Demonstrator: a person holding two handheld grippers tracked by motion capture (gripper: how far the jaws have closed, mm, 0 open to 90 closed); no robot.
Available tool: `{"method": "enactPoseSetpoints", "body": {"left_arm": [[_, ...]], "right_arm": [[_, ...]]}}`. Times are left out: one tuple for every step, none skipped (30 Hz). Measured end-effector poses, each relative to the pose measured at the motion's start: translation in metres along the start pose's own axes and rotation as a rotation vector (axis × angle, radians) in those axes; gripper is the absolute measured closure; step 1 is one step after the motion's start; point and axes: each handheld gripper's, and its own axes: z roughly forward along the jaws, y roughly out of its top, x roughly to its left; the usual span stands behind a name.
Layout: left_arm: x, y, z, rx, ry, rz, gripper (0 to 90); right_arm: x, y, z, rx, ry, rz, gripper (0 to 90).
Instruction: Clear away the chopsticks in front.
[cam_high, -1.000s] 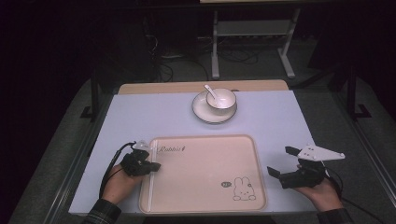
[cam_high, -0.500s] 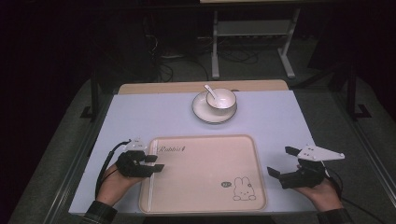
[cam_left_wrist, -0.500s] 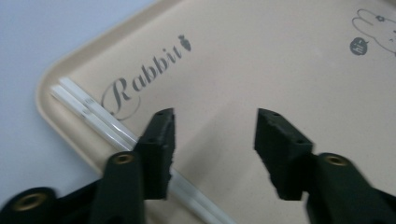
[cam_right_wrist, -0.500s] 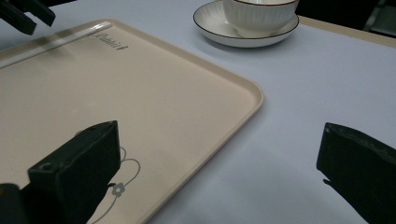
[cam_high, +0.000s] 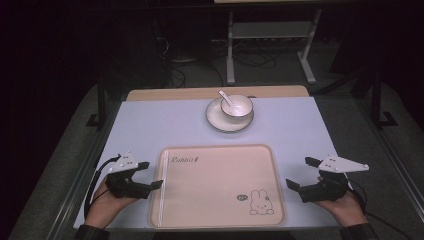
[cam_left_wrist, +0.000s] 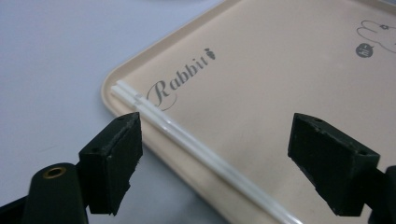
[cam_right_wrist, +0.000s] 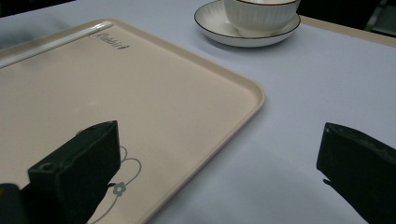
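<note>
Left tongs (cam_high: 155, 174) just opened, empty, shifted off tray (cam_high: 220, 220) rim, right tongs (cam_high: 298, 173) unmoved, apart.

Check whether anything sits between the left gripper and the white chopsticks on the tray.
Nothing visible does. The left gripper has just been opening its jaws, which stand wide with nothing between them, right at the tray's left edge, where the white chopsticks lie along the rim. Only bare tabletop and tray rim lie between.

The tray (cam_high: 220, 185) is light tan with a little bunny drawing and the word "Rabbit". The white bowl (cam_high: 237, 105) sits on a white saucer (cam_high: 216, 120) with a dark rim.
</note>
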Motion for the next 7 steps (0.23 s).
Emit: {"method": "enactPoseSetpoints", "body": {"left_arm": [[0.0009, -0.0017, -0.002, -0.006, -0.002, -0.005, 17.1], [0.0018, -0.0029, -0.0038, -0.01, -0.001, -0.005, 17.1], [0.0022, -0.0037, -0.005, -0.019, 0.001, -0.009, 17.1], [0.0028, -0.004, -0.0063, -0.019, 0.002, -0.01, 17.1], [0.0035, -0.0045, -0.0071, -0.023, 0.007, -0.012, 17.1], [0.0035, -0.0045, -0.0071, -0.023, 0.007, -0.012, 17.1], [0.0039, -0.0048, -0.0069, -0.022, 0.009, -0.013, 17.1]], "right_arm": [[0.0, 0.0, 0.0001, 0.0, 0.0, -0.001, 0.0], [-0.0001, -0.0001, 0.0001, 0.001, 0.0, -0.001, 0.0], [-0.0002, -0.0002, 0.0002, 0.001, 0.0, -0.002, 0.0], [-0.0002, -0.0002, 0.0003, 0.001, 0.001, -0.003, 0.0], [0.0, -0.0001, 0.0005, 0.003, 0.0, -0.003, 0.0], [0.0, -0.0001, 0.0005, 0.003, 0.0, -0.003, 0.0], [0.0001, 0.0, 0.0005, 0.003, 0.001, -0.003, 0.0]]}}
